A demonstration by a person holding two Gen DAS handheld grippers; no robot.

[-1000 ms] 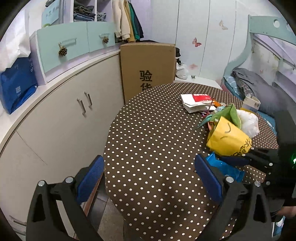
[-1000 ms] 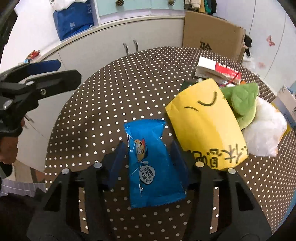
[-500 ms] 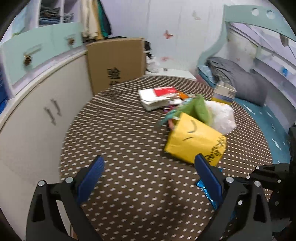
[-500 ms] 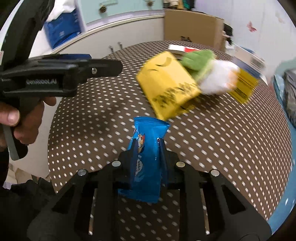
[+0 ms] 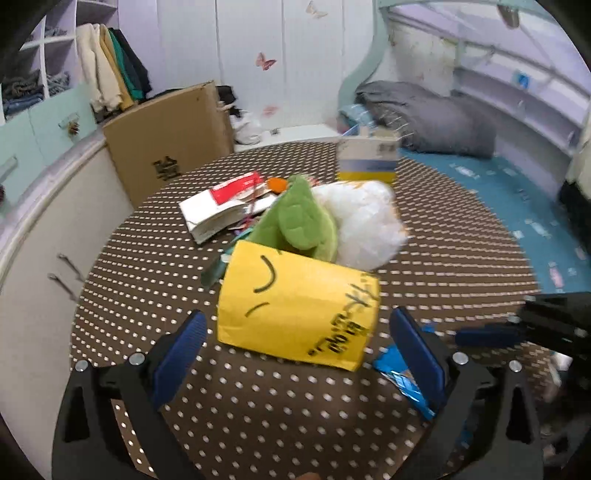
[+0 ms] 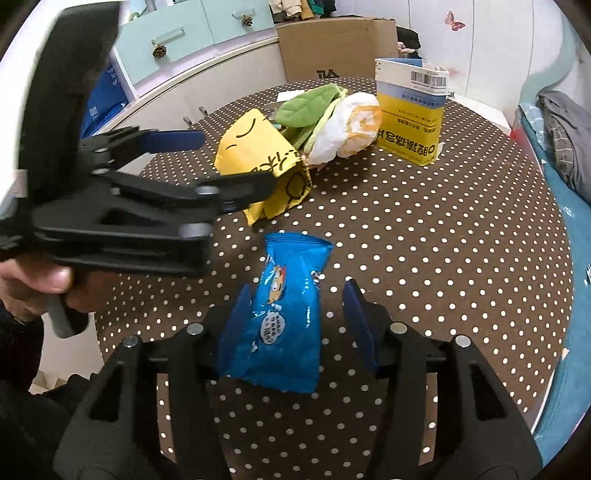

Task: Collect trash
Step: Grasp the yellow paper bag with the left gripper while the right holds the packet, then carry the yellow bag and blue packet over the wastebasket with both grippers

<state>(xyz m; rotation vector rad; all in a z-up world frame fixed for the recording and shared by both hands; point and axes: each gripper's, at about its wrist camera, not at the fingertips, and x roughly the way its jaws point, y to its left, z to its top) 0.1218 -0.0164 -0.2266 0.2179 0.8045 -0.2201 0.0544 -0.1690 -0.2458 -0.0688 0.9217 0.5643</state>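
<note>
- While its jaws are opening, the right gripper [image 6: 299,325] straddles the blue packet [image 6: 282,317] — pads not pressing it.
- Left gripper [image 5: 295,354]: jaws wide apart, empty, tilted down toward the yellow bag [image 5: 295,310] at frame centre.

Both cams ride the grippers, look forward along the fingers and pitch steeply down at the polka-dot table [image 5: 155,266].

Left wrist: sits near the table edge, faces the yellow bag [image 5: 295,306] close in, bed [image 5: 424,118] and wall behind.

Right wrist: close over the blue snack packet [image 6: 284,314], faces the cabinets [image 6: 192,33] and cardboard box [image 6: 336,48].

Shared: yellow bag, green plush [image 5: 303,221], white bag [image 5: 362,225], carton [image 5: 369,158]. Each view catches the other gripper at its edge.
</note>
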